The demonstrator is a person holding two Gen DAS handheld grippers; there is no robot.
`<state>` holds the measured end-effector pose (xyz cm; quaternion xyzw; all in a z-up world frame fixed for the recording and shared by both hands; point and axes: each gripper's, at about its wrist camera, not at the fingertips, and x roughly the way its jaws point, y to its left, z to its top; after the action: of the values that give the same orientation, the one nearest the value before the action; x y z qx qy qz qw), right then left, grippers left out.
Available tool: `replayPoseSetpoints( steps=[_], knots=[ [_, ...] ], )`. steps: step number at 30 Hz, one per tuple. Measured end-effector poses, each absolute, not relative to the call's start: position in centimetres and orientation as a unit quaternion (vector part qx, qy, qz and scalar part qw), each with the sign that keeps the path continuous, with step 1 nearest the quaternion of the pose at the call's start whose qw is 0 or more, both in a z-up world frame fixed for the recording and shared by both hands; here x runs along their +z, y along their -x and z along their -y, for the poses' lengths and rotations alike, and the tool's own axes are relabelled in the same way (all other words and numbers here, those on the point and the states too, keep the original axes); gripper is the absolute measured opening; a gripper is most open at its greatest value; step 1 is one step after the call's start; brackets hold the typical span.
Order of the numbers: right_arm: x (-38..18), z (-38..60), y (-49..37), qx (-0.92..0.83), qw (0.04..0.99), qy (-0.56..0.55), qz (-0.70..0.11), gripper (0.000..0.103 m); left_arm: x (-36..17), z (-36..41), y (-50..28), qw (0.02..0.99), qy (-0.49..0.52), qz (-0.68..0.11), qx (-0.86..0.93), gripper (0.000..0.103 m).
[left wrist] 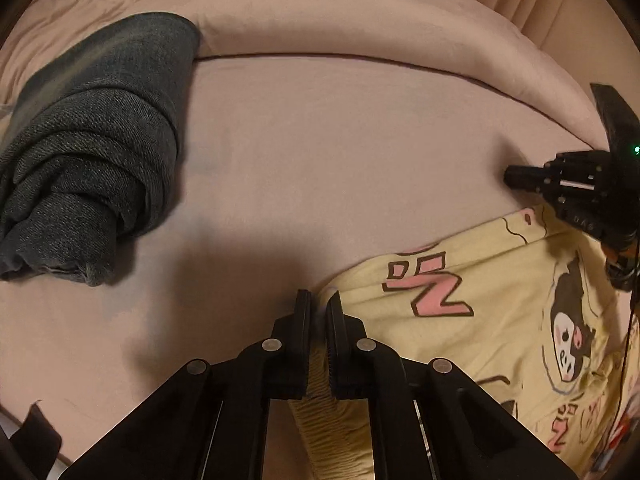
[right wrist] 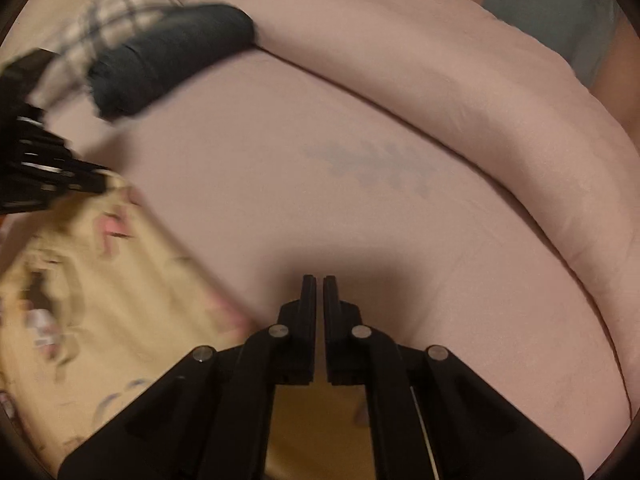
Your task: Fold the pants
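The yellow cartoon-print pyjama pants lie spread on the pink bedsheet, filling the lower right of the left wrist view and the lower left of the right wrist view. Their gathered elastic waistband runs up between the pads of the left gripper, whose jaws are pinched narrow on that ribbed edge.

The right gripper has its jaws drawn almost together. In its own view only a thin gap shows between the fingers, with yellow cloth below the linkage; whether any fabric is caught at the tips cannot be told. Seen from the left wrist camera, the right gripper sits at the far corner of the pants, its tip over the sheet just beside the cloth's edge.

Farther out, a rolled dark grey denim garment rests on the sheet at the left, well apart from the pants, and a folded pink duvet banks along the back. A plaid fabric lies behind the roll.

The likely risk is an uneven lift: if the right gripper has closed on nothing or only on the sheet, the pants would rise from one corner and twist, or drag the sheet. The left pinch is near the waistband's end, so the elastic could slip out under tension.
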<state>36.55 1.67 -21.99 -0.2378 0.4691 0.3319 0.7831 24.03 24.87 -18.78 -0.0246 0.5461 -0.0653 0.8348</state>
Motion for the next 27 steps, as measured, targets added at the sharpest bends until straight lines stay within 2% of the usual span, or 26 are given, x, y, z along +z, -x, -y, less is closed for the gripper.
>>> replayPoseSetpoints(
  steps=[3,4,5,6,7,8,11,13,14,15,16,18,24,27],
  knots=[
    [-21.9,-0.8,-37.0,0.326,0.795,0.204,-0.469,0.004,-18.3,-24.1,-24.4,0.833,0.008,-0.551,-0.059,0.009],
    [-20.9,0.2,-37.4,0.319,0.803,0.179,-0.470,0.011,-18.1,-23.9,-24.5,0.832,-0.002,-0.552,-0.059,0.009],
    [-19.9,1.2,-37.6,0.323,0.806,0.155,-0.470,0.018,-18.1,-22.5,-24.9,0.832,-0.009,-0.552,-0.058,0.009],
    [-18.8,2.3,-37.8,0.339,0.801,0.131,-0.476,0.044,-18.0,-22.4,-24.8,0.831,-0.013,-0.553,-0.059,0.009],
    [-17.9,3.3,-37.8,0.360,0.788,0.114,-0.486,0.061,-18.0,-22.1,-24.8,0.831,-0.014,-0.552,-0.059,0.009],
    [-17.2,3.9,-37.5,0.372,0.782,0.114,-0.487,0.061,-17.9,-22.1,-24.7,0.831,-0.013,-0.552,-0.059,0.009],
    [-16.9,4.3,-36.6,0.400,0.754,0.160,-0.496,0.057,-18.3,-21.1,-24.9,0.832,-0.008,-0.552,-0.059,0.010],
    [-18.0,4.2,-36.6,0.401,0.735,0.197,-0.510,0.041,-18.5,-21.2,-24.4,0.832,-0.002,-0.552,-0.060,0.010],
    [-19.0,3.6,-36.5,0.399,0.728,0.209,-0.517,0.037,-18.5,-21.2,-24.4,0.831,-0.003,-0.553,-0.061,0.010],
    [-19.9,3.6,-36.4,0.398,0.717,0.218,-0.529,0.028,-18.7,-21.3,-24.2,0.831,-0.007,-0.553,-0.062,0.010],
    [-21.1,3.4,-36.1,0.397,0.705,0.236,-0.539,0.011,-18.5,-21.2,-24.3,0.831,-0.014,-0.552,-0.063,0.010],
    [-22.1,2.8,-34.5,0.394,0.708,0.272,-0.519,0.003,-18.6,-21.7,-24.0,0.833,-0.019,-0.550,-0.065,0.010],
    [-20.5,2.6,-34.7,0.337,0.772,0.297,-0.448,0.001,-18.4,-22.0,-23.9,0.840,-0.011,-0.539,-0.064,0.010],
    [-21.1,2.1,-35.8,0.319,0.784,0.281,-0.452,0.002,-18.9,-21.5,-23.8,0.839,-0.031,-0.541,-0.054,0.011]
  ],
)
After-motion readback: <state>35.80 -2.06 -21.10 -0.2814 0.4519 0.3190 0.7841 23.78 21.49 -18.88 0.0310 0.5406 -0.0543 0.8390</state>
